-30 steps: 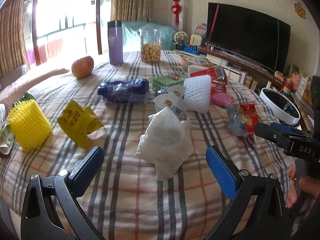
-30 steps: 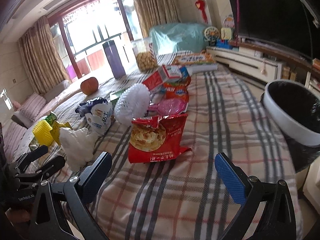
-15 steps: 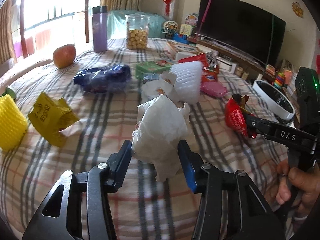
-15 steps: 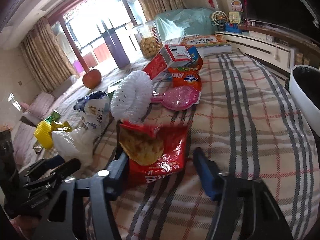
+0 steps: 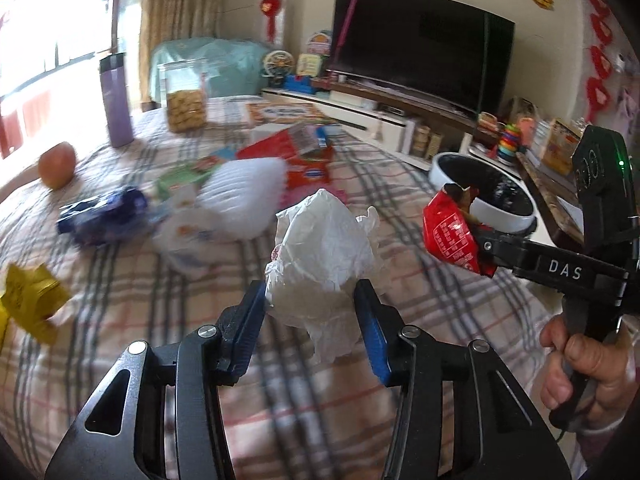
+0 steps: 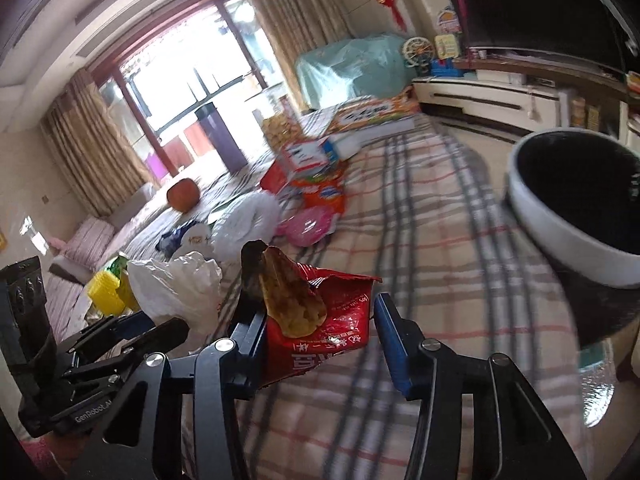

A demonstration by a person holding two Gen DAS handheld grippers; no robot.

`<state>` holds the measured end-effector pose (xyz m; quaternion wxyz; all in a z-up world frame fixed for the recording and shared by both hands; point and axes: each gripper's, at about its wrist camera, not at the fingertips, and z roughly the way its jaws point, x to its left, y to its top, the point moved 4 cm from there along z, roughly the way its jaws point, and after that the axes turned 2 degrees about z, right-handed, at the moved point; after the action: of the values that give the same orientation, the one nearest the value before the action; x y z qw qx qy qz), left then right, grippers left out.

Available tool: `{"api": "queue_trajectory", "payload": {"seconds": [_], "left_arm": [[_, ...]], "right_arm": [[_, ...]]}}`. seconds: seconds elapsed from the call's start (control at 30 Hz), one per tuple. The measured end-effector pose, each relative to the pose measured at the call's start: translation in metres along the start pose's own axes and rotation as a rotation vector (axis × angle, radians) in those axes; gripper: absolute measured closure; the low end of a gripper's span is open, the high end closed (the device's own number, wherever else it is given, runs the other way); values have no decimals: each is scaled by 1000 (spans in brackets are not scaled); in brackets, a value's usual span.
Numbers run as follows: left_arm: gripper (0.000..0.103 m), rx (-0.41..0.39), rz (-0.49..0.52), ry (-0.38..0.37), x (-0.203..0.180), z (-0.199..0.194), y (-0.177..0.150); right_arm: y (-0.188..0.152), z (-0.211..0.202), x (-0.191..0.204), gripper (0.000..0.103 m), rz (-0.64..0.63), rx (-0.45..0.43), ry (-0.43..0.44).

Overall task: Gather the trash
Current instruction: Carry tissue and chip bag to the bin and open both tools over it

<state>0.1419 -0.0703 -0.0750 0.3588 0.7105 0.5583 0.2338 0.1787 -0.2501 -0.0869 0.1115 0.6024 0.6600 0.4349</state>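
Observation:
My left gripper [image 5: 310,320] is shut on a crumpled white plastic bag [image 5: 324,256] and holds it above the plaid tablecloth [image 5: 120,312]. My right gripper [image 6: 318,336] is shut on a red snack wrapper [image 6: 320,320] and holds it up off the table; it also shows in the left wrist view [image 5: 452,236]. The white trash bin with a black liner [image 6: 576,204] stands past the table's right edge, also in the left wrist view [image 5: 486,200]. The white bag also shows in the right wrist view [image 6: 176,284].
On the table lie a white foam net [image 5: 244,196], a blue wrapper [image 5: 100,216], a yellow wrapper [image 5: 32,296], red packets [image 5: 296,152], an apple [image 5: 58,164], a purple bottle [image 5: 116,100] and a cookie jar [image 5: 184,96]. A TV [image 5: 420,44] stands behind.
Both grippers closed on their trash and lifted it: left on the white bag, right on the red wrapper. Both have swung right, toward the bin.

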Motion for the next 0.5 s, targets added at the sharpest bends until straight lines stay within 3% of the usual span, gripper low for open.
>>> {"api": "queue_trajectory", "payload": {"seconds": [0.5], "left_arm": [[58, 11, 93, -106, -71, 36, 36]], "right_arm": [[26, -46, -70, 54, 80, -74, -112]]}}
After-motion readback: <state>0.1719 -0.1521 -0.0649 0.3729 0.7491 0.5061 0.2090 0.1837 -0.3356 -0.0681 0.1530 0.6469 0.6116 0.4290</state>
